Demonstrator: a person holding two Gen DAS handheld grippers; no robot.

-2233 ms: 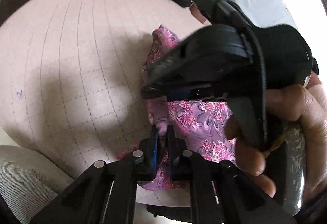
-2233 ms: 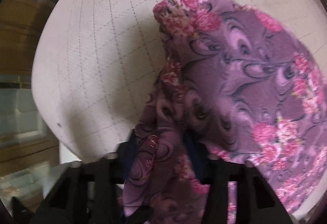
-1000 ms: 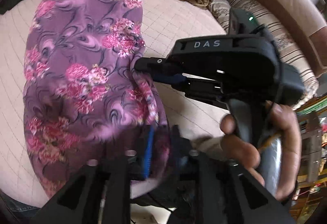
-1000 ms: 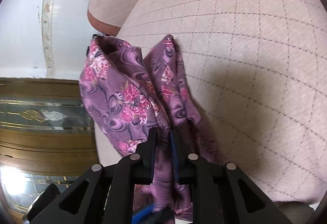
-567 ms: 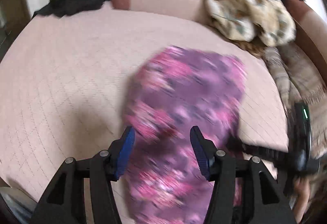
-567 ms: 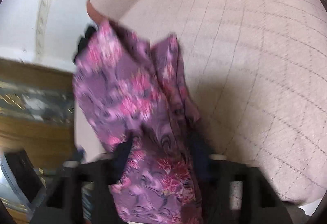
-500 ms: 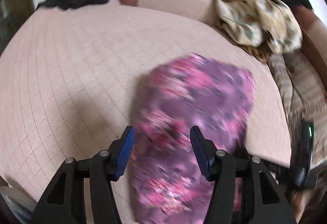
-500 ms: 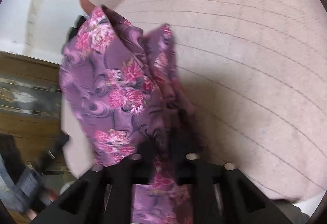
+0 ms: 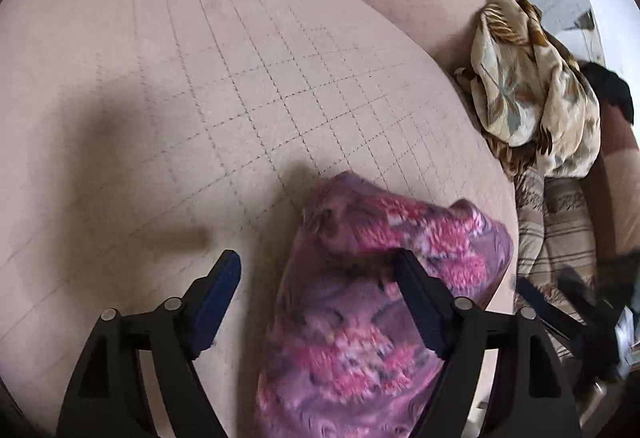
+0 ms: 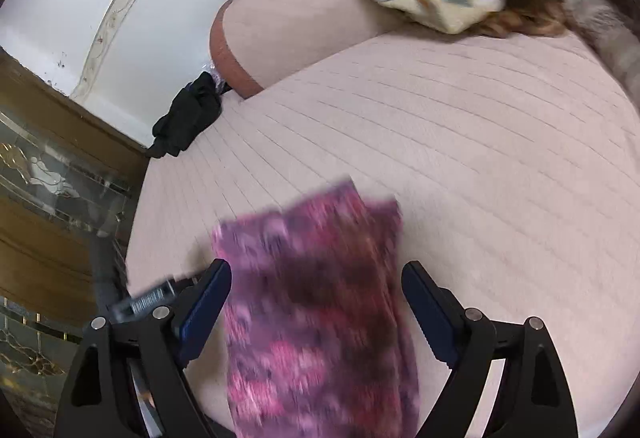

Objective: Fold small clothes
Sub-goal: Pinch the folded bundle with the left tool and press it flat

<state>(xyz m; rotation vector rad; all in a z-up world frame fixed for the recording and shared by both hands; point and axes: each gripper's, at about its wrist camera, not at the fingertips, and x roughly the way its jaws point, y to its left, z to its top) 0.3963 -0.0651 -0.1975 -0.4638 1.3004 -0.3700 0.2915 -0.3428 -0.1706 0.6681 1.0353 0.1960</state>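
The purple floral garment (image 9: 372, 302) lies on the quilted pink cushion (image 9: 224, 78), near its front edge, bunched into a narrow folded strip with one end humped up. The left gripper (image 9: 320, 278) stands released, jaws spread wide above the cloth with nothing between the pads; the right gripper (image 10: 316, 290) is likewise spread, straddling the strip without contact that can be confirmed, as both views are motion-blurred.

Assessment of handling: the fabric appears thin, soft and light, with no stiffness of its own. It should drape and sag wherever unsupported, and layers may slide over one another. It does not look fragile.

Recommended hold: pinch at the corners or along the hem of the far end (image 10: 344, 198), taking all layers together so the fold does not open.

Also present: a cream leaf-print cloth (image 9: 532, 86) heaped against the backrest, and a dark garment (image 10: 188, 118) at the cushion's far corner.
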